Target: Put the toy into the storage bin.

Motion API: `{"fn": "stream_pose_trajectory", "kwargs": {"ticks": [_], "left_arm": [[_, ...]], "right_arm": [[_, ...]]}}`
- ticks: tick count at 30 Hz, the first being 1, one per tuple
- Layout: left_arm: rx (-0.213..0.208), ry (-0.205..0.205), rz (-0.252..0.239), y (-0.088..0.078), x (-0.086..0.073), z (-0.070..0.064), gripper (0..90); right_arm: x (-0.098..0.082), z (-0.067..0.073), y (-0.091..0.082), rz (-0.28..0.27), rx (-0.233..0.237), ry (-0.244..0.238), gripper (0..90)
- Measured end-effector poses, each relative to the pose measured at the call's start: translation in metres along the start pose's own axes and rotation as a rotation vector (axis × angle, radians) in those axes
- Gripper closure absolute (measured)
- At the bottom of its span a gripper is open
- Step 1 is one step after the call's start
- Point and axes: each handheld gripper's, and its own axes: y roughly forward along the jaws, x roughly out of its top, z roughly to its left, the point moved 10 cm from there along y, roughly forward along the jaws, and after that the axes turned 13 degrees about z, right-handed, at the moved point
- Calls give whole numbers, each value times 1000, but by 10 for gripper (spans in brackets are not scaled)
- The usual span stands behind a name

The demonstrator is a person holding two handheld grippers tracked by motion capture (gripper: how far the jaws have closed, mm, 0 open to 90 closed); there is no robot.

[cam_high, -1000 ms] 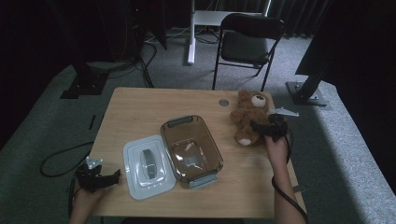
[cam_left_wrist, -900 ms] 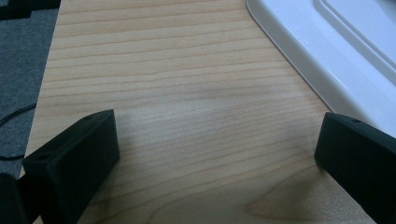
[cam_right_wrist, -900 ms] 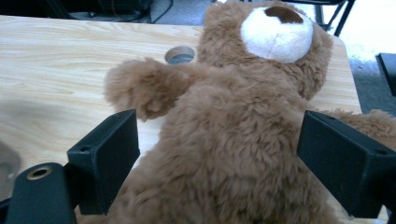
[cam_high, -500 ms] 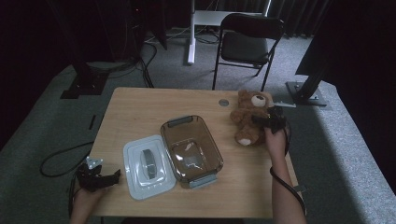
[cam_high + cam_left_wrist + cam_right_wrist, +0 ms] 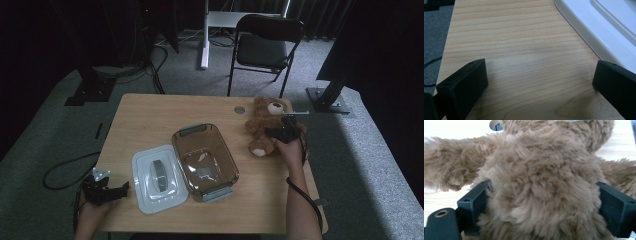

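Right now I'm straddling the teddy bear (image 5: 541,182) at the tabletop's (image 5: 150,115) far right with the right gripper (image 5: 281,131), fingers spread wide around its belly, not squeezing. Soft, light, squashy; taking the torso. Left gripper (image 5: 107,189) idling open, empty.

A clear brown plastic container (image 5: 205,162) sits mid-counter on the light wooden counter (image 5: 150,115), its white rectangular lid (image 5: 159,178) just beside it. A black folding chair (image 5: 264,47) stands beyond on grey carpet (image 5: 50,130).
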Motion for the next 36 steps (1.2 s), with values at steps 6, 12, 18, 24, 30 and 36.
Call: {"fn": "stream_pose_trajectory", "kwargs": {"ticks": [6,12,18,24,30,36], "left_arm": [[-4,5,-1,0,0,-1,5],[-4,7,-1,0,0,-1,5],[-5,8,-1,0,0,-1,5],[-5,9,0,0,0,-1,5],[-5,8,-1,0,0,-1,5],[-6,10,0,0,0,-2,5]], "right_arm": [[-4,3,5,18,6,-14,103],[-4,3,7,36,23,-10,112],[-6,4,7,65,27,-14,170],[-5,6,7,75,-23,-48,335],[-5,3,0,10,-36,-29,574],[-4,1,-16,-53,-14,2,634]]}}
